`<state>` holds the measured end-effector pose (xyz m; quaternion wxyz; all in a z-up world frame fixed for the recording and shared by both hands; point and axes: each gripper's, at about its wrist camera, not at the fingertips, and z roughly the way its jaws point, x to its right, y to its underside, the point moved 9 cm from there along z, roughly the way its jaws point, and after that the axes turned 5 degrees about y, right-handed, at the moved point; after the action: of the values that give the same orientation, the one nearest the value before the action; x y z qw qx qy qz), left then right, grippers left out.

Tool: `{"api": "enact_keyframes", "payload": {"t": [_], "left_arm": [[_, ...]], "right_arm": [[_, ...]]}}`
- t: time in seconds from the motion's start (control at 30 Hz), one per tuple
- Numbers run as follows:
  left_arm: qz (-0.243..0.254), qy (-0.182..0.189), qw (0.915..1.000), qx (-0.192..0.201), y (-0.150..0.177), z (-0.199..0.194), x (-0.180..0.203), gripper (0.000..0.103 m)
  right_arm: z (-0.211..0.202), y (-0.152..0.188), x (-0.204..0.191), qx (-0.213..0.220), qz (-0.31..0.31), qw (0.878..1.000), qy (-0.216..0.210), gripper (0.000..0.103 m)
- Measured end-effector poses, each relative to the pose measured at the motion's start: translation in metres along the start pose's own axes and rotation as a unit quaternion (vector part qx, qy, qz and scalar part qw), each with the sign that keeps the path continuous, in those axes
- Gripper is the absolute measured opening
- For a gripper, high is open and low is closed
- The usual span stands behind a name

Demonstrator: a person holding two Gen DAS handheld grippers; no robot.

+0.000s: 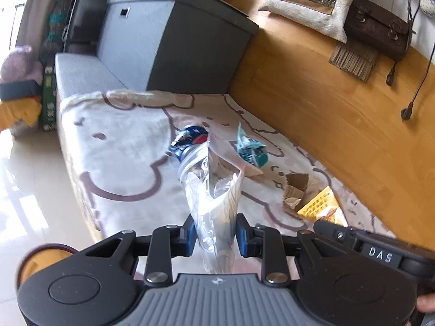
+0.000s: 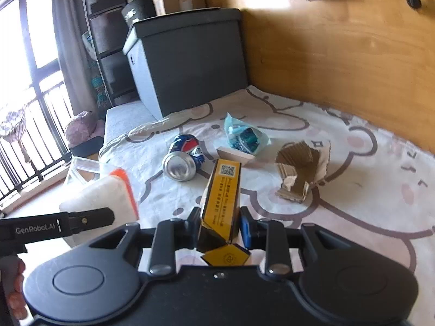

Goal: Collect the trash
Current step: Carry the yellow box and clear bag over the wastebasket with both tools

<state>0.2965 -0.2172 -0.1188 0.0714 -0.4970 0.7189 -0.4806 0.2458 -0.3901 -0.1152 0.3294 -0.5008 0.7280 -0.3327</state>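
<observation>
Over the bear-print blanket point(image 2: 339, 203), right gripper point(image 2: 218, 224) clamping yellow carton point(image 2: 223, 195), left gripper point(image 1: 214, 235) pinching crinkled clear bag point(image 1: 210, 184).

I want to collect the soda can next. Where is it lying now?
In the right wrist view the soda can lies on its side on the bear-print blanket, left of the teal wrapper and beyond the yellow box.

Sunlit window point(image 2: 24, 35), wooden wall point(image 2: 339, 54)
</observation>
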Motion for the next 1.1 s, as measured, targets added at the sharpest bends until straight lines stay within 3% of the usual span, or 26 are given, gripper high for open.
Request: {"api": "enact_keyframes", "payload": {"t": [0.23,0.57,1.1], "left_arm": [[0.022,-0.03,0.9993,0.004,0.0,-0.028,-0.015,0.031],[0.003,-0.054,0.9985,0.01,0.008,-0.061,-0.059,0.031],[-0.052,-0.107,0.9928,0.009,0.033,-0.101,-0.157,0.031]], "right_arm": [[-0.013,-0.001,-0.023,0.009,-0.032,0.999,0.012,0.031],[-0.013,0.006,-0.061,0.001,-0.057,0.998,0.009,0.031],[0.016,0.036,-0.169,-0.031,-0.11,0.992,-0.048,0.031]]}}
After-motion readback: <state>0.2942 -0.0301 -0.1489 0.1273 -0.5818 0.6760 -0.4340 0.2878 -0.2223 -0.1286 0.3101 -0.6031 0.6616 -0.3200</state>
